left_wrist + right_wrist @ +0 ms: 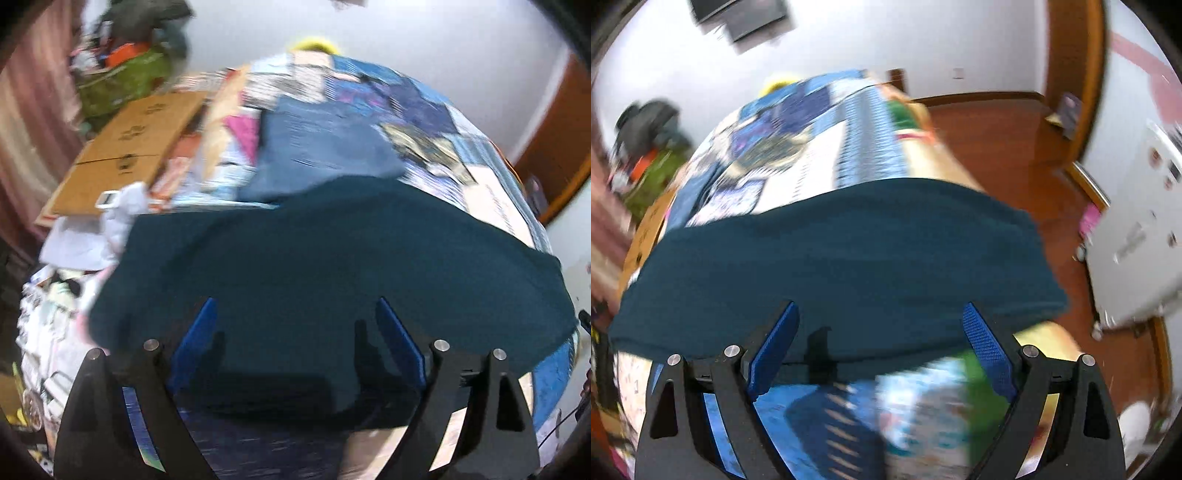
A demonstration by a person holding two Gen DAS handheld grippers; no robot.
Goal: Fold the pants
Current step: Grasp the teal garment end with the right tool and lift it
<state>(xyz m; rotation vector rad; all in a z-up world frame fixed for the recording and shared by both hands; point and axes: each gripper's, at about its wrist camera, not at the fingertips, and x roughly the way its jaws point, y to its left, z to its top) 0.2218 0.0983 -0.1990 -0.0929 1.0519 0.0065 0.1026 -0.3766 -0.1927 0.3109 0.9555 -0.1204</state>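
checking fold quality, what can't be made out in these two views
- Dark teal cloth pants: left wrist view, seams and folds lost to motion blur.
- Its near edge: right wrist view, partly behind the open right gripper.
- Patchwork bedspread: pattern smeared.

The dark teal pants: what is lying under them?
The dark teal pants lie on a patchwork bedspread, seen around their edges. Whatever lies directly beneath them stays covered.

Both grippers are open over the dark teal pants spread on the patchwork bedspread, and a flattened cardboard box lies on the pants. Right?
One thing is wrong: the flattened brown cardboard box lies beside the bed, off the dark teal pants, as the left wrist view shows. The left gripper and right gripper are open above the pants on the patchwork bedspread.
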